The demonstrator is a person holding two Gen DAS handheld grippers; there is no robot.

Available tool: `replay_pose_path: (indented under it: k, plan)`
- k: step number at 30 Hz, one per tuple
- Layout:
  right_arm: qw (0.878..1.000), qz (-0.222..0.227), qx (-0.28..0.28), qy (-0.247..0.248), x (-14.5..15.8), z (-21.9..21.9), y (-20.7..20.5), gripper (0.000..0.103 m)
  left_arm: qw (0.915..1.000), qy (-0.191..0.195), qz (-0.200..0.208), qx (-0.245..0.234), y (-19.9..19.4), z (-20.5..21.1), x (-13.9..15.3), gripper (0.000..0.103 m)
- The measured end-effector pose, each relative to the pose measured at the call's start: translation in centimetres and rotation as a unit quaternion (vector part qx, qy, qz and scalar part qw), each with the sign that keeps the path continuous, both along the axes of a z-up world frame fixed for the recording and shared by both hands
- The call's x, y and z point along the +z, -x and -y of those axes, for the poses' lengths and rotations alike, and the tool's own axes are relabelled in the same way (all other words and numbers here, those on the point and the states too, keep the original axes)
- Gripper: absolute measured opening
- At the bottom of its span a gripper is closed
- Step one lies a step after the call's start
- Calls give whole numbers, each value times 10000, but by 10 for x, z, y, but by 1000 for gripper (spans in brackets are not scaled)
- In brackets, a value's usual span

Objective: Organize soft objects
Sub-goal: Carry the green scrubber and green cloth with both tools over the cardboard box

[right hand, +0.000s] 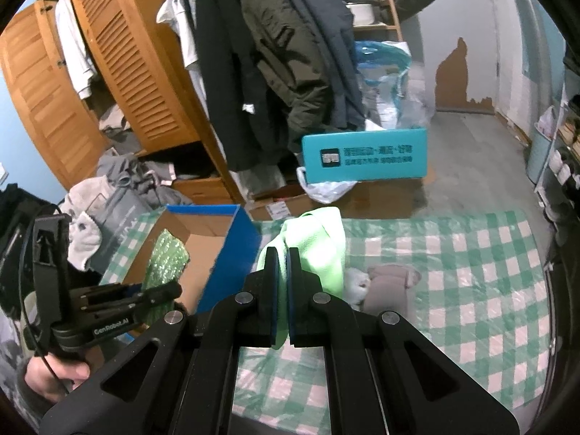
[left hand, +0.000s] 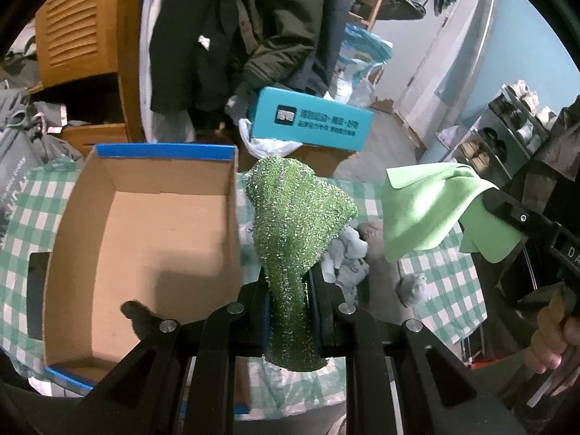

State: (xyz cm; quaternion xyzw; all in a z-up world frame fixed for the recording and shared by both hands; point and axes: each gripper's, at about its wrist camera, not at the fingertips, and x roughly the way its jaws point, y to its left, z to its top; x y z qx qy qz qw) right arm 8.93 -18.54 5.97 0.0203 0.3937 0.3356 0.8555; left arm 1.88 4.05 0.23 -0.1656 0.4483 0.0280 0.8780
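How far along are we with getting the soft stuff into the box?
Nothing looks done yet: the cardboard box shows only a bare floor. In hand: the left gripper is shut on the sparkly green cloth, beside the box; the right gripper is shut on the light green cloth, right of the box. Left: both cloths, plus the grey and white soft items lying on the checkered cover.

Glittery rough green scrub cloth (left hand: 297,224); smooth matt pale-green microfibre cloth (left hand: 431,210); plain matt cardboard box (left hand: 152,239); glossy plastic checked bench cover (right hand: 471,290).
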Motion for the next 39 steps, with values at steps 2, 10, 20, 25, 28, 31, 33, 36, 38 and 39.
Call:
replay_pose_path:
  k: [2,10,20,25,28,31,33,36,38,39]
  plan:
    - [10000,10,64,-2,1,-7,1,3,10000,-23,39,58,3,-7,3,17]
    - [9994,-14,347,23,0,-45,4,3,9995,-80,122,267,14,-33,7,17]
    - [9964,-73,836,94,-3,-97,15,3,9982,-50,99,595,27,-67,0,17]
    - [9941,-124,1066,155,-7,-124,22,3,9972,-24,55,741,31,-82,-5,17]
    - [9922,-179,1215,232,-12,-142,25,3,9966,3,-6,820,33,-91,-11,17]
    - [9901,-213,1352,298,-15,-157,30,3,9961,23,-53,882,35,-99,-15,17]
    - [9885,-247,1452,349,-19,-167,32,3,9957,31,-67,920,36,-103,-17,17]
    - [9865,-310,1557,410,-26,-179,34,3,9953,33,-96,964,39,-107,-20,17]
    - [9851,-348,1619,476,-31,-187,35,3,9950,35,-127,994,39,-110,-23,17]
    - [9845,-363,1639,514,-35,-191,35,3,9948,34,-141,1004,40,-112,-24,17]
